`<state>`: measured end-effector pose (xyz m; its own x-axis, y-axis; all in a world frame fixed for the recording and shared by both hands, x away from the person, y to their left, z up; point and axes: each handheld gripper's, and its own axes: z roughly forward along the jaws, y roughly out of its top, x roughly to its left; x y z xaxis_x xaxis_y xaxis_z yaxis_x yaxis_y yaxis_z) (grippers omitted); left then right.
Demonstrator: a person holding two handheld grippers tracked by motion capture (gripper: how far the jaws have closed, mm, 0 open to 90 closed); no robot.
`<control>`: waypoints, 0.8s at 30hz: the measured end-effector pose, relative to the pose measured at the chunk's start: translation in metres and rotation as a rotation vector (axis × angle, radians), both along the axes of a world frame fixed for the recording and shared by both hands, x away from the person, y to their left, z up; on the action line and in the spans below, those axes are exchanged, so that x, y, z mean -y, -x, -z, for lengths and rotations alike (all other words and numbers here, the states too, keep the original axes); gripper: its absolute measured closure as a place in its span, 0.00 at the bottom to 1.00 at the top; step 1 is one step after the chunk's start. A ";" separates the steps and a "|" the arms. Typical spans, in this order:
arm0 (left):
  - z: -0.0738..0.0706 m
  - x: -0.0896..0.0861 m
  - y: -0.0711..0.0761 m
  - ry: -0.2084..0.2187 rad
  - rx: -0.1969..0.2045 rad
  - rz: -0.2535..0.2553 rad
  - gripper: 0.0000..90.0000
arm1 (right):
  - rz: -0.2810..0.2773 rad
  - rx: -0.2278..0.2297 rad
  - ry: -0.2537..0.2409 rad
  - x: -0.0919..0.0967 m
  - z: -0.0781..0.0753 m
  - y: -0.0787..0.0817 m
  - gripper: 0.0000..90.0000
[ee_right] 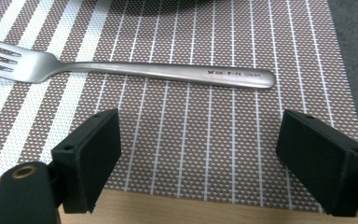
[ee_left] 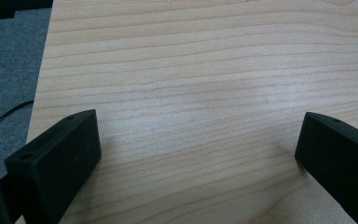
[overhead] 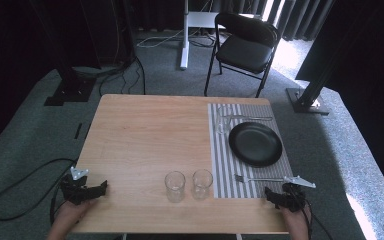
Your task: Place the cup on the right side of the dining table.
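A steel fork lies crosswise on the striped placemat, tines to the left; from above the fork sits near the mat's front edge. My right gripper hovers just short of the fork, jaws wide open and empty; it shows at the table's front right corner. A black plate rests on the mat behind the fork. My left gripper is open over bare wood, at the front left edge.
Two clear glasses stand side by side near the front middle of the wooden table. More cutlery and a clear glass lie at the mat's far end. A black folding chair stands beyond the table.
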<state>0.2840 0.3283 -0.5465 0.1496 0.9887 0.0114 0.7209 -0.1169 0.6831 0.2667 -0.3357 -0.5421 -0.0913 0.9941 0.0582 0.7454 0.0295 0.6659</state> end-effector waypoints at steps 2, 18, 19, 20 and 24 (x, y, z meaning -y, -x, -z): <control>0.000 0.000 0.000 0.000 0.000 0.000 0.01 | 0.011 0.011 0.001 0.000 0.001 0.002 0.15; 0.000 0.000 0.000 0.000 0.000 0.000 0.00 | 0.025 0.082 0.038 -0.005 0.009 0.008 0.13; 0.000 0.000 0.000 0.000 0.000 0.000 0.00 | 0.024 0.082 0.038 -0.005 0.009 0.008 0.13; 0.000 0.000 0.000 0.000 0.000 0.000 0.00 | 0.025 0.082 0.038 -0.005 0.009 0.008 0.13; 0.000 0.000 0.000 0.000 0.000 -0.001 0.00 | 0.025 0.081 0.038 -0.005 0.009 0.008 0.13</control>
